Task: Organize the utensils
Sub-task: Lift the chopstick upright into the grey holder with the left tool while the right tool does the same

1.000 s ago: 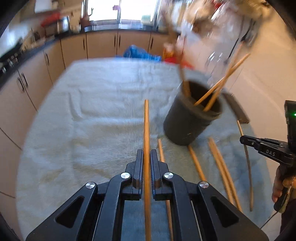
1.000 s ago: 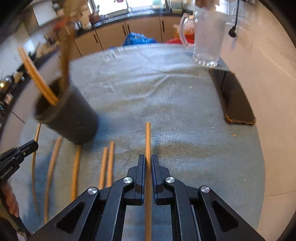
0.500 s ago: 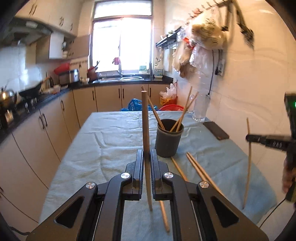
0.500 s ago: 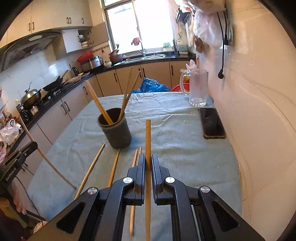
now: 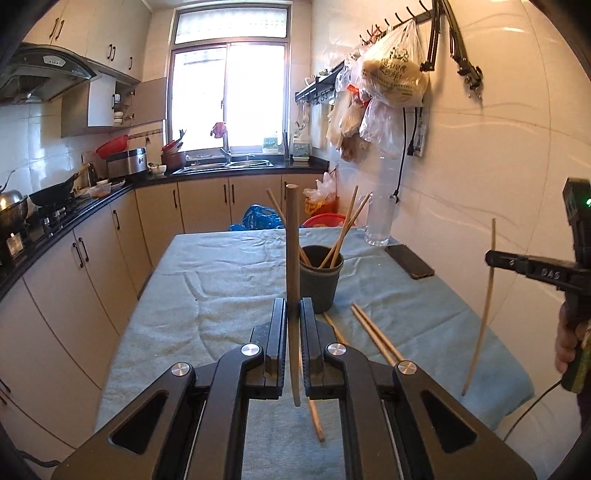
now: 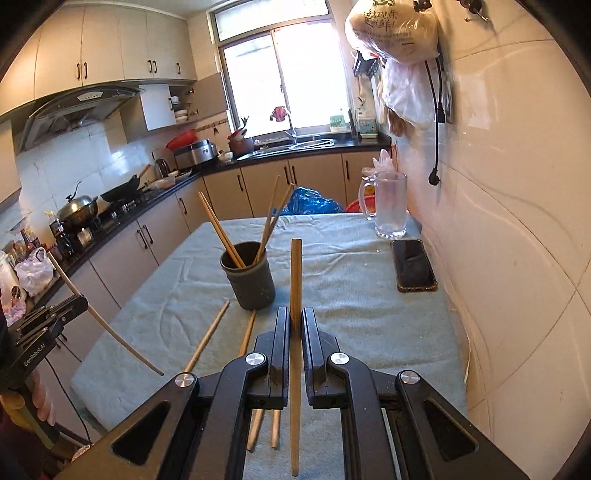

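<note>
Both tongs are clamped, each on one wooden chopstick. Left tongs (image 5: pixel 293 312) pinch a darker chopstick (image 5: pixel 291 243) that stands nearly upright between the pads, and right tongs (image 6: pixel 295 321) pinch a paler chopstick (image 6: pixel 295 280) the same way.

Writing first: the right tool's side, seen from the left camera, reads "DAS" (image 5: pixel 550 274), while the left tool's body, seen from the right camera, reads "GenRobot.AI" (image 6: pixel 34 355). A plastic bag (image 6: pixel 393 31) hanging on the wall carries printed characters (too warped for me to read).

On the counter (image 5: pixel 221 295), under a pale blue cloth, stands a dark cup (image 5: pixel 319 278) with three chopsticks leaning in it. Loose chopsticks (image 5: pixel 373 338) lie on the cloth just in front of the cup. A black phone (image 6: pixel 413 266) lies near the wall, with a glass mug (image 6: pixel 389 205) beyond it.

Only the left camera shows the coat hooks along the wall and the green light on the right tool. Only the right camera shows the mug's handle and a hand (image 6: pixel 38 397) gripping the left tool.
</note>
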Tool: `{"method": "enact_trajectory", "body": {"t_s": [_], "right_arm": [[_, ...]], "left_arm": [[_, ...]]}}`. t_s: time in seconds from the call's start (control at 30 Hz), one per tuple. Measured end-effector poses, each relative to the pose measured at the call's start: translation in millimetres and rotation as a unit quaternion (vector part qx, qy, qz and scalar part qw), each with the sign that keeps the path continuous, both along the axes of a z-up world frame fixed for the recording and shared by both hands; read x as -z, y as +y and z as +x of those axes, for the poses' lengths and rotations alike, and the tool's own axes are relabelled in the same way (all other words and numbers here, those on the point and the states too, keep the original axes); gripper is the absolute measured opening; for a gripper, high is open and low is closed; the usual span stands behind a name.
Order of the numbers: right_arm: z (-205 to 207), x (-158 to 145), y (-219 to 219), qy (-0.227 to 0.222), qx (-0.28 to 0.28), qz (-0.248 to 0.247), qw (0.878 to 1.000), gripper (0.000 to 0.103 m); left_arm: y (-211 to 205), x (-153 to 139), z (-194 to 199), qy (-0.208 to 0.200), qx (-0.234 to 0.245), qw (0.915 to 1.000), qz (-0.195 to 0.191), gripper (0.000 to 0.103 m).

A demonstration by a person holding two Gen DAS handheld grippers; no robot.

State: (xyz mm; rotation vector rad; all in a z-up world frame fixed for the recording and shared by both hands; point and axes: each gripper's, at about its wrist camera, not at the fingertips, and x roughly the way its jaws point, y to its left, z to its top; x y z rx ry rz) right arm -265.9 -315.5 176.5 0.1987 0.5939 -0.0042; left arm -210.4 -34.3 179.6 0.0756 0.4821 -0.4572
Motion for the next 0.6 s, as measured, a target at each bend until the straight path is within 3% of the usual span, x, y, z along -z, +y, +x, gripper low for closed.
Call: {"method": "enact_trajectory", "body": {"t_s": [0.33, 0.6], "right_arm": [[43, -34, 4, -0.053, -0.009, 0.026, 0.998, 0.007], [107, -71, 23, -0.134, -0.006, 0.048, 0.99, 0.007]], "left_arm": [[-9, -47, 39, -0.015, 0.004, 0.9989, -0.044, 0.006], [-41, -79, 103, -0.026, 0.003, 0.9971, -0.072, 0.006]]}}
